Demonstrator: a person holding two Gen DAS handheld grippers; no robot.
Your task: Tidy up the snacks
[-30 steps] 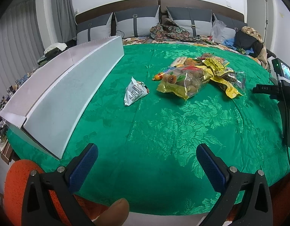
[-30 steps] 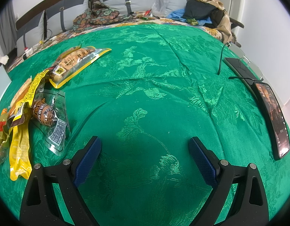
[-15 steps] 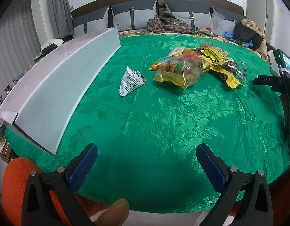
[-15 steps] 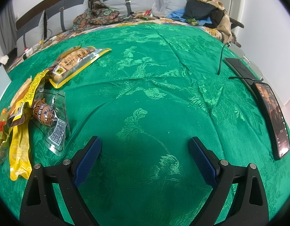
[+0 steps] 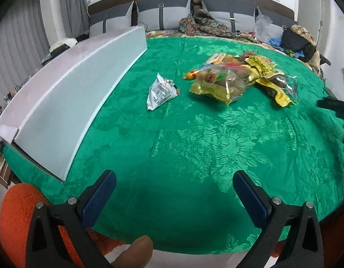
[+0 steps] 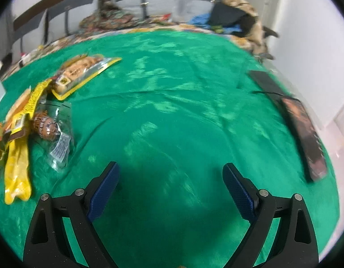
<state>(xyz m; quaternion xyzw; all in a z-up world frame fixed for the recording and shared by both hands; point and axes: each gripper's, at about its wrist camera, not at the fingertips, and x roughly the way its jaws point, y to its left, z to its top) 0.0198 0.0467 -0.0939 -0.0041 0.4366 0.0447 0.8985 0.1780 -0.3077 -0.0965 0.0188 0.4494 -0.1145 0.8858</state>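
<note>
Left gripper point(image 5: 174, 189): jaws spread wide, holding nothing and touching nothing, hanging above the near edge of the bed point(image 5: 194, 147). Its fingers are black plastic with blue ribbed pads point(image 5: 98, 198). A fingertip point(image 5: 134, 254) of the person shows below the gripper at the frame's bottom edge.

Right gripper point(image 6: 170, 185): jaws likewise spread wide and empty, above bare bedspread, with the same black fingers and blue textured pads. This view is motion-blurred.

The bed is covered by a glossy green bedspread woven with a raised floral pattern. All places below are given relative to the pile of snacks point(image 5: 239, 76), which lies toward the middle of the bed, well apart from both grippers.

- The pile is made of crinkled clear and yellow plastic packets, overlapping one another; the nearest is a clear bag of round brown pieces point(image 5: 221, 82) with a yellow edge.
- A small white foil packet point(image 5: 160, 91), crumpled and roughly triangular, lies alone just left of the pile, not touching it.
- A long white box point(image 5: 66, 102) with flat, smooth walls stands along the bed's edge, far left of the pile.
- Beyond the pile, grey pillows point(image 5: 165, 15) lean against a dark headboard.
- In the right wrist view, a flat dark tablet point(image 6: 306, 131) lies far right of the pile at the bed's edge.
</note>
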